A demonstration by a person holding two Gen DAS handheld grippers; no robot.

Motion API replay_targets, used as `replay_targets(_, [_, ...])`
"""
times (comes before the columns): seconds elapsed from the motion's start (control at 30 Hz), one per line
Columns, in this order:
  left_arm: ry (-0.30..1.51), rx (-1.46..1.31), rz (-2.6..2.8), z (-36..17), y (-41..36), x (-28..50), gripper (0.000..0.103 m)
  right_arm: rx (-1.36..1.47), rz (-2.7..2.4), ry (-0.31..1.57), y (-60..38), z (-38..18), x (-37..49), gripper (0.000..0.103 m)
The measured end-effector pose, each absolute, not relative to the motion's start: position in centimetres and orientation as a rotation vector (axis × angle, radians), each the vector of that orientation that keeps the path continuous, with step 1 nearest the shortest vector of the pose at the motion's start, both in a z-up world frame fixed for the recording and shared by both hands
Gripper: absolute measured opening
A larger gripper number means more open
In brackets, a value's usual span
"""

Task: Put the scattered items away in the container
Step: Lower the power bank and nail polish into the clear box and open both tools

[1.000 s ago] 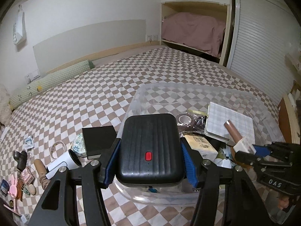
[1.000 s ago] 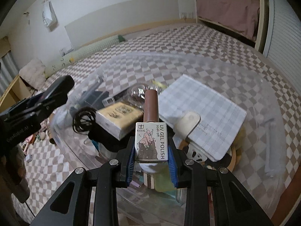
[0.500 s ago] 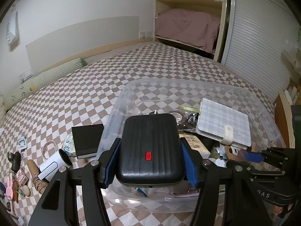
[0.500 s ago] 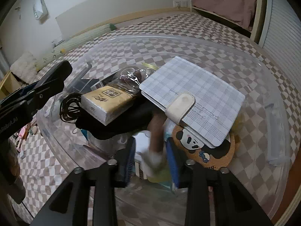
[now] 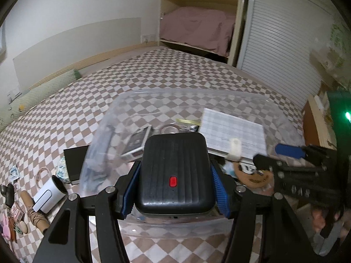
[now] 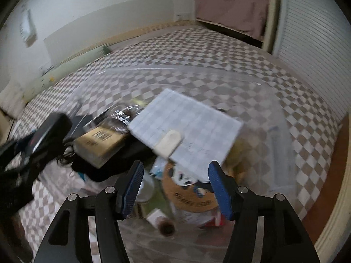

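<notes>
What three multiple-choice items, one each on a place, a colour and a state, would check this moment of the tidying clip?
1. Where is the plaid notebook?
A. on the bedspread beside the bin
B. inside the clear bin, on top of other items
C. between the right gripper's pads

2. What colour is the button on the black case?
A. green
B. white
C. red

3. How does the right gripper stand?
A. open, with nothing between its pads
B. shut on a polish bottle
C. shut on the notebook

Answers: 1 B, the notebook lies within the bin's walls over the other items. 2 C, a red spot shows mid-case between the left gripper pads. 3 A, its jaws have just been opening and only the bin's contents show beyond the blue pads.
</notes>
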State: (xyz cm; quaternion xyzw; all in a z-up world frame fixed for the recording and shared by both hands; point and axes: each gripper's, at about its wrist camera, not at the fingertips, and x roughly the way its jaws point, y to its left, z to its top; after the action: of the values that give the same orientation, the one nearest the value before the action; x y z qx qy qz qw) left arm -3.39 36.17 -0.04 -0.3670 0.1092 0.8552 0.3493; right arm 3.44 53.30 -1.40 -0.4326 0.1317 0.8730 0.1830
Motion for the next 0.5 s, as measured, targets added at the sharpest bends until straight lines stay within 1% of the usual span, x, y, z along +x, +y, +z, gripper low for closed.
replay_targets(0.27, [0.334, -0.953, 2.126, -1.0, 38.1, -1.6, 0.06, -1.199, 2.398, 0.475, 55.3, -1.2, 4.7, 0.061])
replay_targets(0.5, [0.351, -0.955, 2.094, -1.6, 39.0, -1.6, 0.06, -1.188, 2.385, 0.502, 55.2, -1.1, 4.8, 0.061])
